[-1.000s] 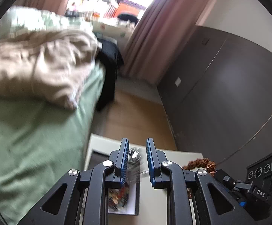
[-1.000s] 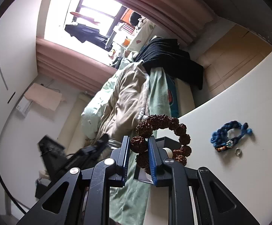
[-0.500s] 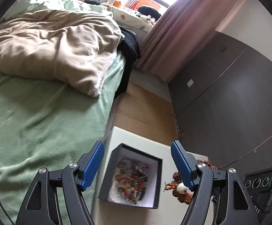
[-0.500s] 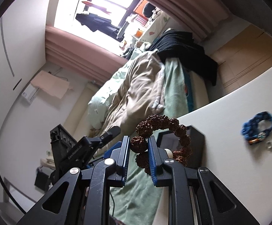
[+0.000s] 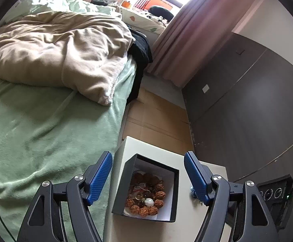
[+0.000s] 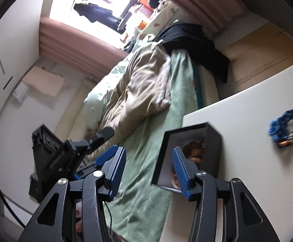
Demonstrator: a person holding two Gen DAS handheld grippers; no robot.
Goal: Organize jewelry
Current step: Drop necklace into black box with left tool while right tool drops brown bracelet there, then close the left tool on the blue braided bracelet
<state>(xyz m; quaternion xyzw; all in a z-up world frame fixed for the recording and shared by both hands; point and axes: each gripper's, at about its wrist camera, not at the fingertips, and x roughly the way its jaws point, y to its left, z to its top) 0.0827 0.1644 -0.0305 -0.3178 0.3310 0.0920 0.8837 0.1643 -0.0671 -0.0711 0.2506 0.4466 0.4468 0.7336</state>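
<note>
Brown bead bracelet (image 5: 145, 198) now sits in the box (image 5: 174, 193) — right tongs (image 6: 149, 166) just opened, empty; left tongs (image 5: 148, 178) wide, empty. Blue bracelet (image 6: 287, 126) lies on tabletop (image 6: 253, 173) right of box — right tongs nearer.

Through the right wrist camera I see my right gripper (image 6: 148, 167) with its blue-padded jaws apart and nothing between them, having just been opening, hanging over the edge where the white table (image 6: 247, 161) meets the green bedspread (image 6: 146, 181). The black box (image 6: 211, 151) sits at the table's corner just beyond the right-hand finger, with the brown bead bracelet (image 6: 195, 151) lying inside it. Farther right on the table I make out a blue braided bracelet (image 6: 287, 125), blurred, and to the left the other gripper's black body (image 6: 53, 157) over the bed.
</note>
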